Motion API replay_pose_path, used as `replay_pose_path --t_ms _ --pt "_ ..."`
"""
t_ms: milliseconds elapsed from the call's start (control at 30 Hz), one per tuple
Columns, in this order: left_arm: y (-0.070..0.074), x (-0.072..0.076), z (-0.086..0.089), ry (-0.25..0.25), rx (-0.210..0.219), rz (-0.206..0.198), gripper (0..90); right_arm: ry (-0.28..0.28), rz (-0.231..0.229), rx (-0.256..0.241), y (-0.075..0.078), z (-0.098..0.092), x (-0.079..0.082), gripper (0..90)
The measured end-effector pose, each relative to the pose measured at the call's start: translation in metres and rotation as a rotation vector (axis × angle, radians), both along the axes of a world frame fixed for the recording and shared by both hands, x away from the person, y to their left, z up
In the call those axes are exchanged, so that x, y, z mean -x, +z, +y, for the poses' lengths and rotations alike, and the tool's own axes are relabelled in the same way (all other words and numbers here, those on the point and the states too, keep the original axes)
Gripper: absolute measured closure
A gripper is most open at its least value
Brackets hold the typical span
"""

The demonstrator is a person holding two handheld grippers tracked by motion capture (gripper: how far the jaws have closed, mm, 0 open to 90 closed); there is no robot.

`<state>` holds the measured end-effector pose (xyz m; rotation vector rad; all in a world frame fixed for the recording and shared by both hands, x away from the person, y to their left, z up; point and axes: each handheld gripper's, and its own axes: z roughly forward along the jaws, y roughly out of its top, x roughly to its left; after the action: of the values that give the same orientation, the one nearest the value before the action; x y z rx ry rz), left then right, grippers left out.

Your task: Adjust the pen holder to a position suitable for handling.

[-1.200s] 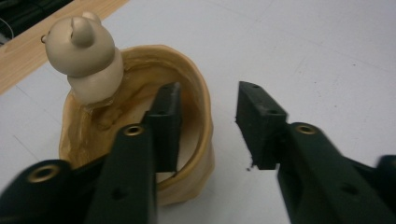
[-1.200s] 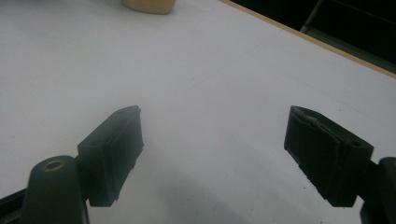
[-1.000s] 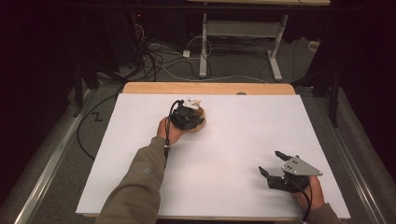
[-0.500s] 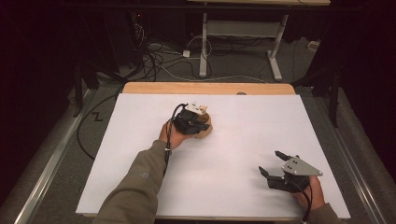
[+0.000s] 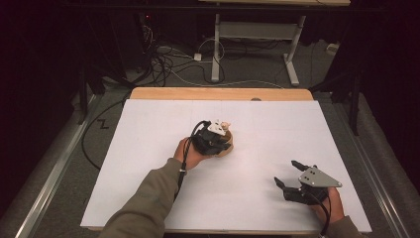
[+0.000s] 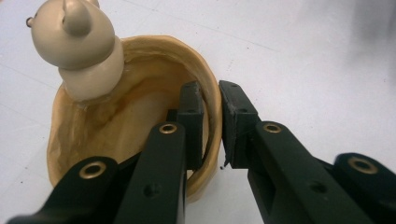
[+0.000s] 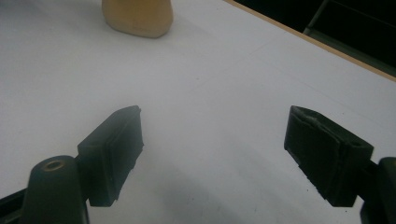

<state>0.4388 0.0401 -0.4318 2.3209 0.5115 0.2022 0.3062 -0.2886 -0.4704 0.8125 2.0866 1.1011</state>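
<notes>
A tan, shallow bowl (image 6: 135,121) with a cream bear-like figure (image 6: 74,37) standing at its rim sits near the middle of the white table top. My left gripper (image 6: 212,126) is shut on the bowl's near rim, one jaw inside and one outside. From above, the left gripper (image 5: 213,141) covers most of the bowl (image 5: 229,148), and the figure (image 5: 225,125) peeks out behind it. My right gripper (image 5: 285,171) rests near the front right of the table, open and holding nothing. The right gripper view looks between its spread jaws (image 7: 212,149) toward the bowl (image 7: 137,16).
A white sheet (image 5: 277,129) covers the table, with a strip of wooden edge (image 5: 218,93) at the back. Beyond it are cables (image 5: 168,59) on the floor and a white desk frame (image 5: 257,34). A metal rail (image 5: 54,168) runs along the left.
My left gripper has shifted the bowl a little to the right and toward the person. The right gripper has stayed where it was, open.
</notes>
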Motion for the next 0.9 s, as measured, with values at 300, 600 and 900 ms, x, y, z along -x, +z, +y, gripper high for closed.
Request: replay_pose_path --t_ms 300,600,900 --pt "0.013 0.010 0.009 0.018 0.014 -0.062 71.6 -0.002 0.000 -0.001 0.000 0.000 0.000 19.5" --pt "0.027 0.026 0.029 0.036 0.009 -0.122 69.2 -0.008 -0.006 -0.001 0.001 0.000 0.000 19.5" --pt "0.029 0.044 0.053 0.071 -0.035 -0.156 63.7 -0.007 -0.002 -0.001 0.000 0.001 0.000 19.5"
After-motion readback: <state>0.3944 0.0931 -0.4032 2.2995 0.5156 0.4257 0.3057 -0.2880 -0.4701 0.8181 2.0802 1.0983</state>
